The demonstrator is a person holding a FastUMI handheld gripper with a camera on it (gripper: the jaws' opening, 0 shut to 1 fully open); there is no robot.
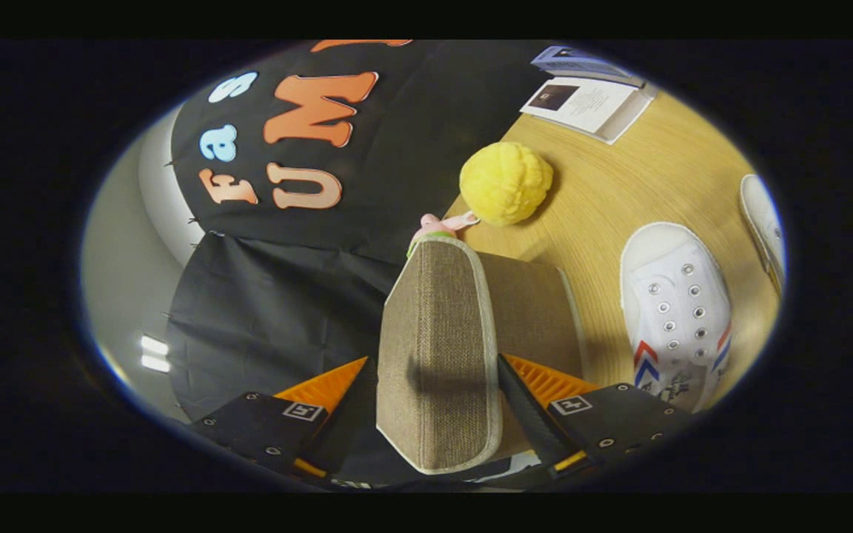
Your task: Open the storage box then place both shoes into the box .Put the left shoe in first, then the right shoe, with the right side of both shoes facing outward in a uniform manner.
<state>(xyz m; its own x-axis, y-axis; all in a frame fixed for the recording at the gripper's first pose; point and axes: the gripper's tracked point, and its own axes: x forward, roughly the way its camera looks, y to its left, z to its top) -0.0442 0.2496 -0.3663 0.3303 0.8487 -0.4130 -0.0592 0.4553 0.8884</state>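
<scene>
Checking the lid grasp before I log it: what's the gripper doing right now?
Gripper: closed on the storage box lid, one finger on each side of the raised fabric panel.

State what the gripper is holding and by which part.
The gripper is shut on the storage box lid, its fingers pinching the fabric flap's two faces near its free, lifted edge.

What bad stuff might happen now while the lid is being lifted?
1. The gripper pinches only the edge of the fabric lid between its jaws, so the lid may slip out and flop shut.
2. The yellow ball and a small pink toy sit just beyond the lid; swinging it further might knock them.
3. The white shoe lies close beside the storage box, so moving the box could bump it out of place.
</scene>
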